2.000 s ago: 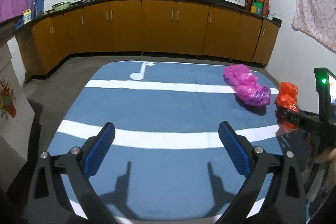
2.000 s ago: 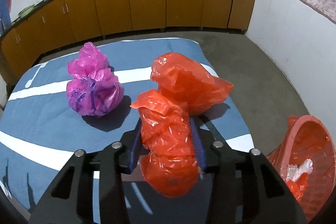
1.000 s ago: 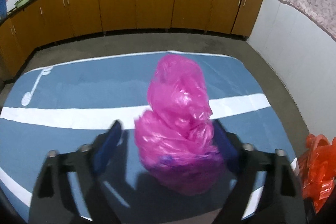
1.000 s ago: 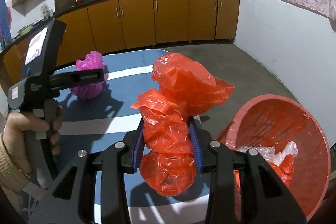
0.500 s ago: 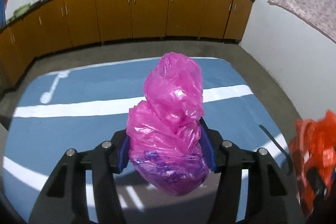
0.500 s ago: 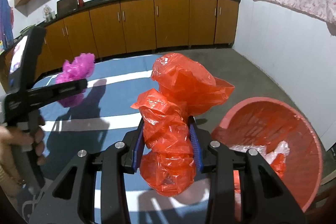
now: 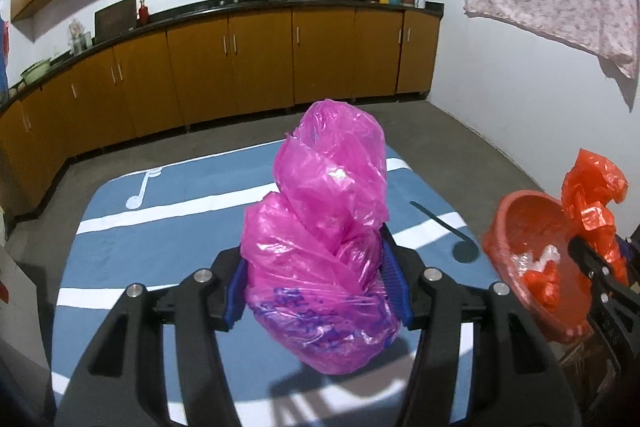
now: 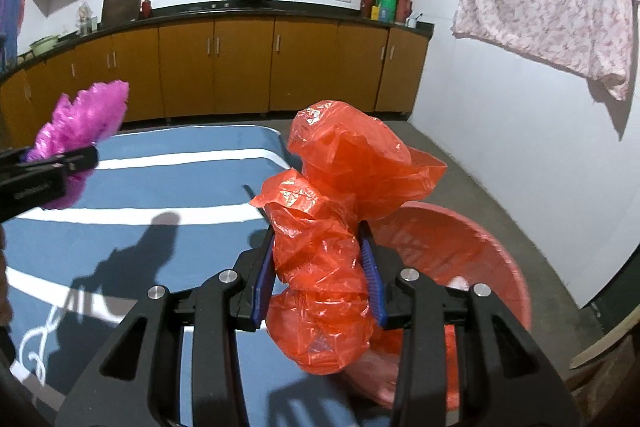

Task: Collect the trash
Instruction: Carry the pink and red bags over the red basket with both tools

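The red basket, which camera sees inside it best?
The left wrist view. There the red basket tips its open mouth toward the camera, so the white and orange scraps inside show. In the right wrist view the orange bag and the right gripper cover most of it; only its rim shows.

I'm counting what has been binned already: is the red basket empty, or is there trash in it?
Not empty. The left wrist view shows white crumpled plastic and red scraps lying inside the red basket.
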Tool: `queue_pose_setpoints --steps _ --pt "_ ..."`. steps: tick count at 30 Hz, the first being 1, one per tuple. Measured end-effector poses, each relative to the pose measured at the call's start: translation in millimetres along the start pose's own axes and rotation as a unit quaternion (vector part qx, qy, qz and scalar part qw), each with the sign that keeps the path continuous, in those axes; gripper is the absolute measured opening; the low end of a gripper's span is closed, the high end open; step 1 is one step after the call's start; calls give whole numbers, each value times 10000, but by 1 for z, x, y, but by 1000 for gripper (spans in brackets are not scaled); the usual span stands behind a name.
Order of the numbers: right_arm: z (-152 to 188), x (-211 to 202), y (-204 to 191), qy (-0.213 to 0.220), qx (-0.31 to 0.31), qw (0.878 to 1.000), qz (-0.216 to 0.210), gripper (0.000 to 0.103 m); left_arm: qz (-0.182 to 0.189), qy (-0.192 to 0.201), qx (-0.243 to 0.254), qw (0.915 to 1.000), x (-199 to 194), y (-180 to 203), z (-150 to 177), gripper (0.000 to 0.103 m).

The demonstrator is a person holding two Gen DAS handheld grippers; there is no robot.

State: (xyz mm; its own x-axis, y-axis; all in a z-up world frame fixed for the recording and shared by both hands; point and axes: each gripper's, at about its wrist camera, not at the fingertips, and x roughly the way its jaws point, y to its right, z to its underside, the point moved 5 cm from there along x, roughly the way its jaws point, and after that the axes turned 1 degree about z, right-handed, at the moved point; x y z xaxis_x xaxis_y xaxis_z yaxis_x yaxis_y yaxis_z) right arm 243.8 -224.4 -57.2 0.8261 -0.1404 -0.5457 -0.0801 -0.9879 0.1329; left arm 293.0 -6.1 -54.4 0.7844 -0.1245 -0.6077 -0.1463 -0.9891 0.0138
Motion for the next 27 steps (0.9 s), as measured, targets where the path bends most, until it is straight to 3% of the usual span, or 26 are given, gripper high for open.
queue_pose_setpoints --steps 12,27 --pt "6 -22 41 78 73 9994 335 39 213 107 268 9994 -40 46 2 55" --pt "17 -19 78 -76 166 9976 670 39 606 -47 614 9963 -39 115 12 55"
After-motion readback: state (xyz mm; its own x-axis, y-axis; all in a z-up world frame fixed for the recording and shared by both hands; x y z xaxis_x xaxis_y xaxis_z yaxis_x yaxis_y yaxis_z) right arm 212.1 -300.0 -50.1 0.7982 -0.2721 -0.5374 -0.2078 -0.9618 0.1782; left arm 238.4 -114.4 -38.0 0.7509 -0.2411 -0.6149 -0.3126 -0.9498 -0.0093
